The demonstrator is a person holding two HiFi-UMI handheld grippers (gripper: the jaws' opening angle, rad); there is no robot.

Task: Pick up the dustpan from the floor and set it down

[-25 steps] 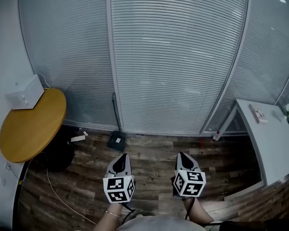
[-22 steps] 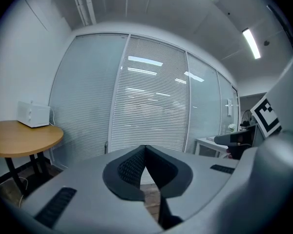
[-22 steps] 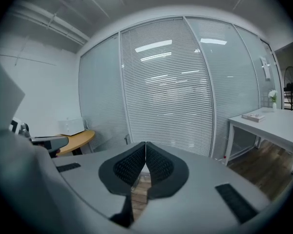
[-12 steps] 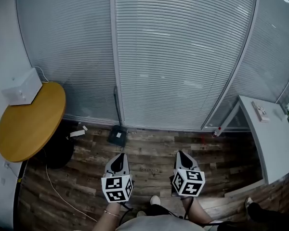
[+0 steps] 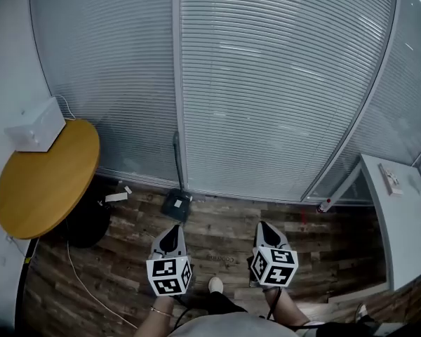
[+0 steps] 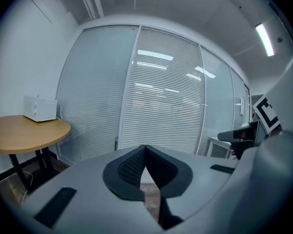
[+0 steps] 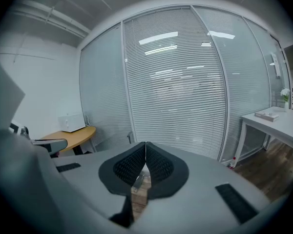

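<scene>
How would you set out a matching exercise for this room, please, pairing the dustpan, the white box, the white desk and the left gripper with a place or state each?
Things:
1. dustpan
2. white box
3. white desk
4. left gripper

Places or states:
A. on the round wooden table
B. shut, with nothing between its jaws
C. on the floor, against the blind-covered glass wall
D. at the right side of the head view

Pairs: 1-C, 2-A, 3-D, 4-B.

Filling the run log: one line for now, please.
left gripper: shut, empty | right gripper: shut, empty | dustpan: on floor, untouched
</scene>
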